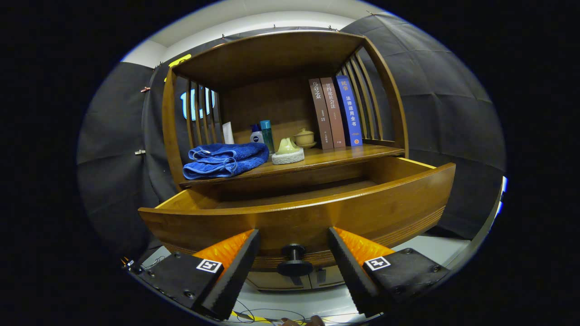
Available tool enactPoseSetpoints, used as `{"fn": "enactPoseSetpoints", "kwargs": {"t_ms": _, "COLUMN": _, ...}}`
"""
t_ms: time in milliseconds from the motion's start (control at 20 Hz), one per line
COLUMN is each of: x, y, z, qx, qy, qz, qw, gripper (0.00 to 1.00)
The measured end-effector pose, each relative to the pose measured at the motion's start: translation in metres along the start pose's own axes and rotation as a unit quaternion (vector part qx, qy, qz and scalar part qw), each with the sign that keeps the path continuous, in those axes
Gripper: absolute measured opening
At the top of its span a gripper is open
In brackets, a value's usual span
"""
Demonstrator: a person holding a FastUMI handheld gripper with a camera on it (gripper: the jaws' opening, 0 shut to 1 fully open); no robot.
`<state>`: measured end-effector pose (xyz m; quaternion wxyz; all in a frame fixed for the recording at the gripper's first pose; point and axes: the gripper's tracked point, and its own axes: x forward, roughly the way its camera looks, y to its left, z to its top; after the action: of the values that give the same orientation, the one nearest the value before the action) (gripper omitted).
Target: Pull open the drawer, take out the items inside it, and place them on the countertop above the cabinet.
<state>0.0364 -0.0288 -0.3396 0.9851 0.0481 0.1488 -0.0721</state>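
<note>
Drawer [317,213] is seen pulled out from the cabinet [281,59], its dark round knob [294,260] sitting between the fingers of the claw [294,246], which are spread wide and touch nothing. What the drawer holds is hidden behind its front panel. On the worktop [335,156] above, a folded blue towel [224,160] lies at the left, bottles [263,133] stand behind it, a pale green piece [287,151] and a small lidded cup [304,137] sit in the middle, and three books [336,113] stand upright at the right.
</note>
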Motion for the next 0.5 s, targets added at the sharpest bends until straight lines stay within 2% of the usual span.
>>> {"fn": "enactPoseSetpoints", "kwargs": {"t_ms": 200, "x": 0.043, "y": 0.000, "z": 0.009, "qx": -0.004, "qy": 0.003, "qz": 0.002, "qw": 1.000, "gripper": 0.99}}
{"fn": "enactPoseSetpoints", "kwargs": {"t_ms": 500, "x": 0.084, "y": 0.001, "z": 0.015, "qx": -0.006, "qy": 0.000, "qz": 0.001, "qw": 1.000, "gripper": 0.99}}
